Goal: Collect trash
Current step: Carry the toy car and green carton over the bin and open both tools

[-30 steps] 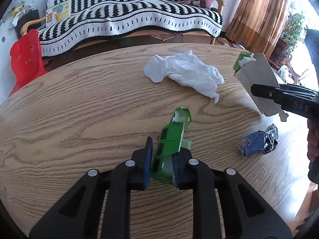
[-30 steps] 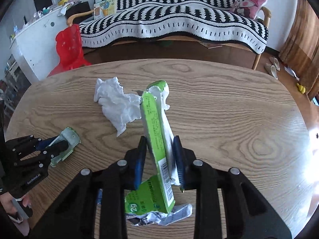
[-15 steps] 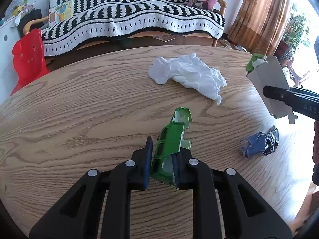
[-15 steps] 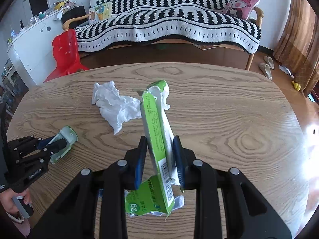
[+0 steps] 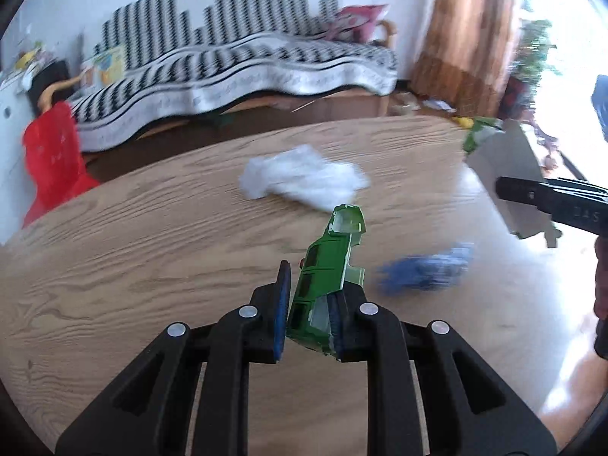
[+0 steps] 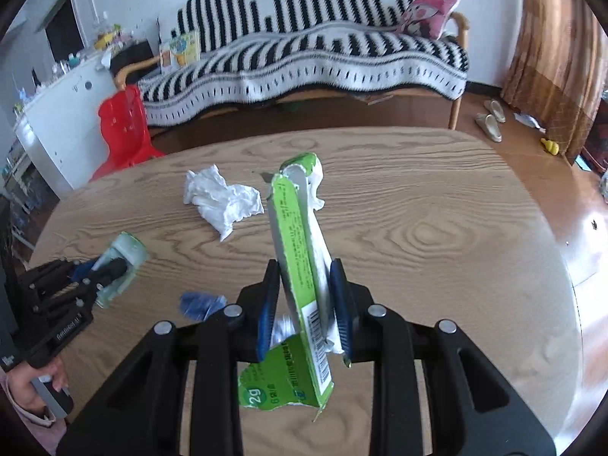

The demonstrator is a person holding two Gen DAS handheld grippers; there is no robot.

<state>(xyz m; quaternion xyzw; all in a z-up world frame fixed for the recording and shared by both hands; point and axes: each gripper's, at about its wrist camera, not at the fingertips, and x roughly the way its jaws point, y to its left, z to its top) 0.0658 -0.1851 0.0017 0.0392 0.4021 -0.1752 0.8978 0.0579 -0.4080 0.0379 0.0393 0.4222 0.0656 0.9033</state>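
Two-handed trash pickup over the oval wooden table (image 6: 437, 197). Your left gripper (image 5: 309, 306) is nearly closed, its pads clamped on the rear end of a crushed green package (image 5: 328, 266), which juts forward past the fingertips and hangs clear above the table. Your right gripper (image 6: 304, 296) is closed to a narrow gap on a flattened green carton (image 6: 300, 250); the carton stands on edge between the pads, its torn printed end drooping below them. This edge-on grip likely suits the thin card, since the pads press its broad faces.

With respect to the table: both held pieces are raised above its near side, judged ready for carrying to a bin, though no bin is in view. Two pieces remain on the table: a crumpled white tissue (image 6: 222, 199) toward the far side, and a small blue wrapper (image 6: 199, 304) near the front edge, between your two grippers. Both hands being full, these appear to await a second trip. Beyond the table stands a striped sofa (image 6: 304, 57).
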